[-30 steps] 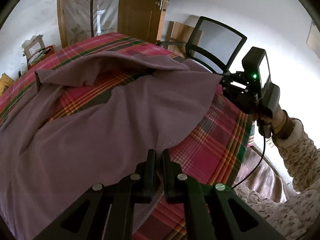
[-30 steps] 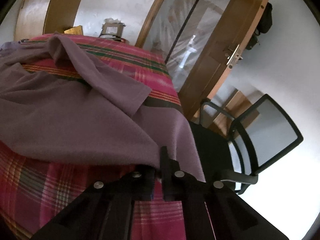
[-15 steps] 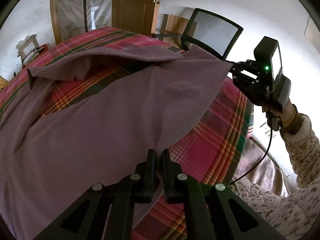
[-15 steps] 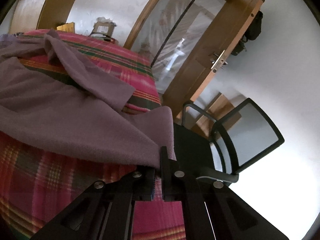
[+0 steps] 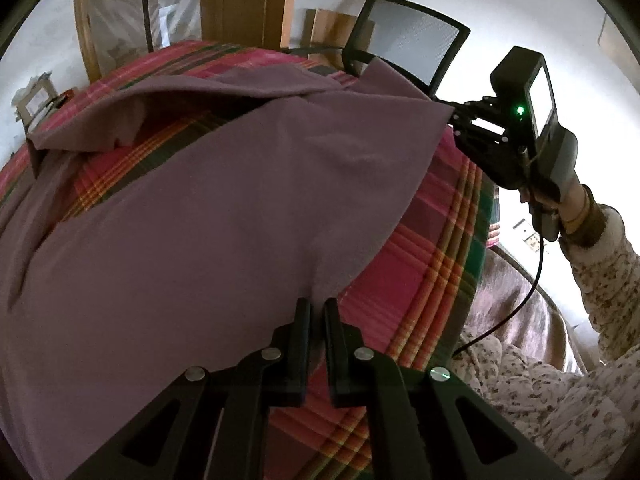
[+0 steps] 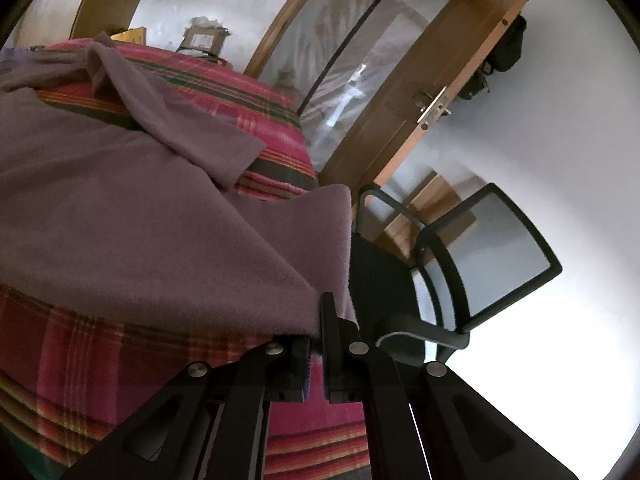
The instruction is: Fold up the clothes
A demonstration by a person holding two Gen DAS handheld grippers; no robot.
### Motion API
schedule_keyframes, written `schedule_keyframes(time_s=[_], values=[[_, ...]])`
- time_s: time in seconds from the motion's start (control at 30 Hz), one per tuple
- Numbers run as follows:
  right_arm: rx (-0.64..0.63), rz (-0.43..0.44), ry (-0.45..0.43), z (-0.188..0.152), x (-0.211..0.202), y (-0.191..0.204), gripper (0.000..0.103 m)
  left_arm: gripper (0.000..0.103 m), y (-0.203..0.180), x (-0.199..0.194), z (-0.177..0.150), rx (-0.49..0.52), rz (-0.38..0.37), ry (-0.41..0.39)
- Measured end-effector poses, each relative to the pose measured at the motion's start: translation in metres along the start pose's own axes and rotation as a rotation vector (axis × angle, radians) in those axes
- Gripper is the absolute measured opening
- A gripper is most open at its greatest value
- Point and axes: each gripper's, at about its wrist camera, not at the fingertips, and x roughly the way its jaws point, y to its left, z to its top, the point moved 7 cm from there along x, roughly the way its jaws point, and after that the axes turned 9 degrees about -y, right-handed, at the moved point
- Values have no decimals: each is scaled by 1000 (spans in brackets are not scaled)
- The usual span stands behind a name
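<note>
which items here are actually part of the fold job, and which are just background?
In the job:
- purple garment, spread on the plaid bedcover
- left gripper, shut on its hem
- right gripper, shut on a corner

Background:
- mesh office chair
- wooden door
- picture frame

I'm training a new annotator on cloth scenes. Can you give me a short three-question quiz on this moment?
1. True or false: both grippers are shut on the purple shirt.
2. What does the shirt lie on? A) bare wood B) plaid bedspread C) white sheet
3. Which piece of furniture stands beyond the bed's edge, past the right gripper?

Key: 1 true: the left gripper pinches the hem, the right a corner. 2 B. 3 the mesh-back office chair.
</note>
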Motion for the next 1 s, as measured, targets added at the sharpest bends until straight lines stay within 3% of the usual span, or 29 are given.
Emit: schedule_keyframes(time_s=[0.3,0.57,0.8,1.0], values=[[68,69,43,-11,6,0,5,7,7,-5,8,-21,-9,-25],[163,134,75,-18,0,-8,16,7,3,-14,8,-12,-56,-27],[363,233,92,-29,-10,-31,18,7,-8,-27,14,34,-88,-73],[554,281,99,-37,-11,-55,19,7,0,-19,22,-7,-78,-79]])
